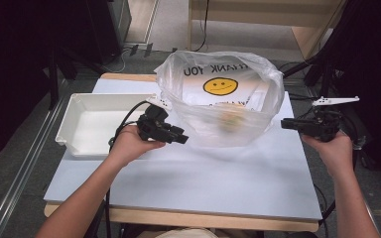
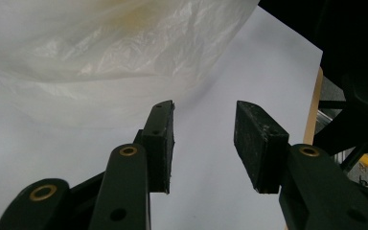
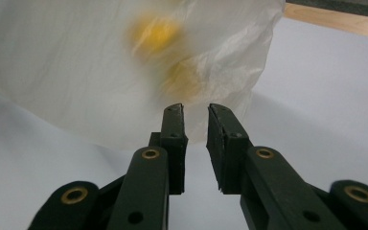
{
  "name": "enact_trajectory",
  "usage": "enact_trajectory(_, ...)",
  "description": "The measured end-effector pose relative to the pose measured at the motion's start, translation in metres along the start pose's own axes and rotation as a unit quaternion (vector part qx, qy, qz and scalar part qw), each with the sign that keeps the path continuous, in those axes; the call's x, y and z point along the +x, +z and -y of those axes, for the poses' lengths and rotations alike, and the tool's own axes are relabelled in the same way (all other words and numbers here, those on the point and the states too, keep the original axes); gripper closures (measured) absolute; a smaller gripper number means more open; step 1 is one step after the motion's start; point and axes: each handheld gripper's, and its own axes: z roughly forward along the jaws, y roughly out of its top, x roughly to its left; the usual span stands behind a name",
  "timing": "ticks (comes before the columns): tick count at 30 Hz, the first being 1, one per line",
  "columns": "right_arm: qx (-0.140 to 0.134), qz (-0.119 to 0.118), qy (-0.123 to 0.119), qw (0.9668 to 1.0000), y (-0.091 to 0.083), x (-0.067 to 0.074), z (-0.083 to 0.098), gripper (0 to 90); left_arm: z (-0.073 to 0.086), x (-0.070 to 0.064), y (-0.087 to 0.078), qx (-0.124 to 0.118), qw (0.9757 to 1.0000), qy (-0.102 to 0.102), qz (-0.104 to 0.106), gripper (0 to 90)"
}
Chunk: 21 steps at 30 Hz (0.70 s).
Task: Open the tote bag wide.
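A clear plastic bag (image 1: 218, 96) with a yellow smiley face and "THANK YOU" print stands open on the white table (image 1: 203, 173). A blurred yellowish thing (image 1: 230, 119) shows through its wall. My left gripper (image 1: 183, 140) sits at the bag's lower left, jaws open, with nothing between them (image 2: 203, 108); the bag (image 2: 100, 48) hangs just beyond them. My right gripper (image 1: 284, 123) is held just off the bag's right side. Its jaws (image 3: 195, 109) stand a narrow gap apart with nothing in it, pointing at the bag (image 3: 76, 72), where yellow blurs (image 3: 153, 33) show inside.
An empty white tray (image 1: 74, 106) lies at the table's left, behind my left hand. The table's near half is bare white surface. Dark equipment and cables stand around the table's back and sides.
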Motion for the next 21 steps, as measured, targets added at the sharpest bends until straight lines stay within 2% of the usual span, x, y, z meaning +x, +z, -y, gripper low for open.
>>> enact_trajectory(5, 0.001, 0.001, -0.005, 1.0, -0.003, -0.001, -0.01, 81.0, -0.008, 0.001, -0.004, 0.0, 1.0, 0.0, 0.004, 61.0)
enact_trajectory(11, 0.003, 0.003, 0.005, 1.0, -0.008, -0.004, -0.03, 86.3, -0.021, -0.002, -0.01, 0.002, 0.9999, 0.009, 0.005, 63.8)
enact_trajectory(16, -0.01, 0.009, -0.002, 0.9999, -0.013, -0.006, -0.041, 88.7, -0.028, 0.0, -0.015, -0.003, 1.0, 0.008, 0.005, 66.7)
enact_trajectory(19, -0.013, 0.007, 0.002, 0.9999, -0.016, -0.006, -0.049, 89.3, -0.034, 0.001, -0.019, -0.009, 0.9999, 0.006, 0.003, 70.7)
enact_trajectory(21, -0.013, 0.008, 0.002, 0.9999, -0.018, -0.006, -0.055, 89.5, -0.038, 0.001, -0.022, -0.008, 0.9999, 0.013, 0.002, 74.1)
